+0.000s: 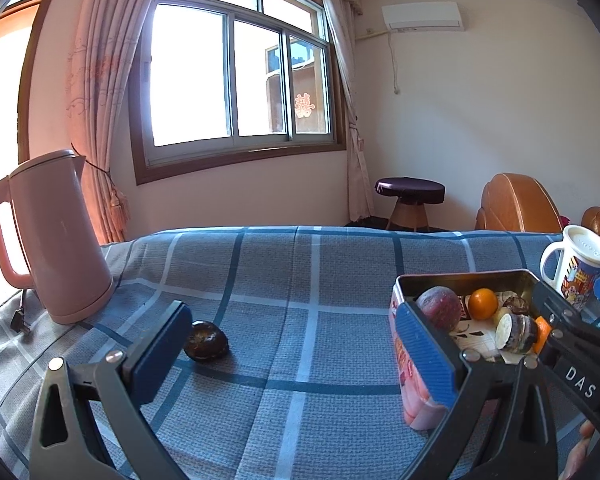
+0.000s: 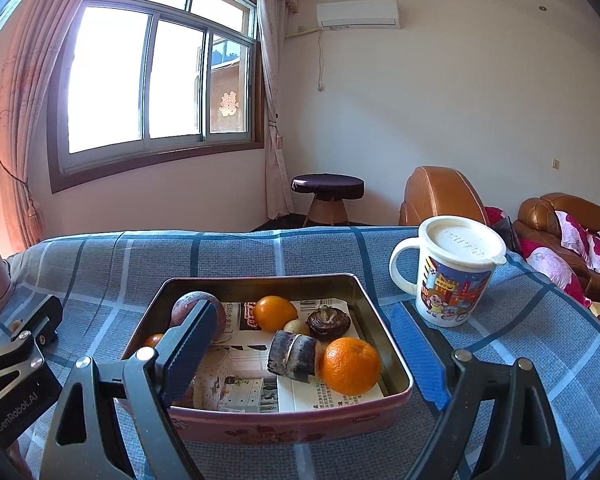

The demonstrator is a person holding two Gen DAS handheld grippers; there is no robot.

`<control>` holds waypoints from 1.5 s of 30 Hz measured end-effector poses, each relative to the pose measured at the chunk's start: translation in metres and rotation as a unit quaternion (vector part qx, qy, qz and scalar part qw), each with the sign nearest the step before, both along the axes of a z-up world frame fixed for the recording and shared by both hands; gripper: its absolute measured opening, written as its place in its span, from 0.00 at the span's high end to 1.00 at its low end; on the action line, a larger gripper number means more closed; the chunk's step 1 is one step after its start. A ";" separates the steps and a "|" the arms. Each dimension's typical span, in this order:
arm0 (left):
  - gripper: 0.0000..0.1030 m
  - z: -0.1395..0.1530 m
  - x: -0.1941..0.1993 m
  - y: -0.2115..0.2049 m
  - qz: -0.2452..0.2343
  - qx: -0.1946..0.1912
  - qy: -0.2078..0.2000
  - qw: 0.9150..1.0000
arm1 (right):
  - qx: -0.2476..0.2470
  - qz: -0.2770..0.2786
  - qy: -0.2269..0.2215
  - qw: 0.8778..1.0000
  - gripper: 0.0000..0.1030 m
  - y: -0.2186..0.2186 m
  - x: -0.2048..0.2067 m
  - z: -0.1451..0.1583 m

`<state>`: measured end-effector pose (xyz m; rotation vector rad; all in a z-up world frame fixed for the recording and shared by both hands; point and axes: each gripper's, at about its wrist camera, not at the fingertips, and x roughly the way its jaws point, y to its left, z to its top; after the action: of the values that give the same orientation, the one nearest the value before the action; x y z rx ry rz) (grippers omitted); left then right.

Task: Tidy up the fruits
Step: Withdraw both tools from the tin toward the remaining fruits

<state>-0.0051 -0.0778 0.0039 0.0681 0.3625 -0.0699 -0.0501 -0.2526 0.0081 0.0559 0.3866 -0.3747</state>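
Note:
A pink metal tin [image 2: 284,426] lined with newspaper sits on the checked cloth and holds several fruits: an orange [image 2: 350,365], a smaller orange fruit [image 2: 275,312], a reddish-purple round fruit [image 2: 188,304], a dark brown fruit [image 2: 328,322] and a dark cut piece [image 2: 294,356]. The tin also shows in the left wrist view [image 1: 414,384]. A dark brown fruit [image 1: 206,341] lies alone on the cloth, just beyond my left gripper's left finger. My left gripper [image 1: 296,354] is open and empty. My right gripper [image 2: 304,354] is open and empty, hovering over the tin's near side.
A pink electric kettle [image 1: 60,236] with its cord stands at the left. A lidded cartoon mug [image 2: 452,272] stands right of the tin. The blue checked table [image 1: 300,272] ends at a far edge; a stool [image 2: 327,196] and brown leather armchairs [image 2: 440,196] stand beyond.

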 end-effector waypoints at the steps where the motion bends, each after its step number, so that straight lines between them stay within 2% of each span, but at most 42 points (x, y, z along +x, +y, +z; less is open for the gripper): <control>1: 0.00 0.000 0.000 0.002 -0.001 0.002 0.000 1.000 | 0.000 0.000 0.001 1.000 0.13 0.003 0.000 0.000; 24: 0.00 -0.002 0.020 0.079 0.027 0.026 0.002 0.999 | 0.002 0.026 0.010 1.000 0.13 0.081 0.021 -0.002; 38: 0.00 -0.006 0.044 0.140 0.066 0.003 0.021 0.998 | 0.008 0.062 0.024 0.998 0.13 0.133 0.046 -0.006; 45: 0.00 -0.013 0.067 0.187 0.103 -0.025 0.065 0.992 | 0.007 0.099 0.041 0.994 0.13 0.161 0.060 -0.008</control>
<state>0.0620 0.1094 -0.0090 -0.0231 0.4963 0.1213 0.0098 -0.0917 -0.0003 0.0150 0.4716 -0.1791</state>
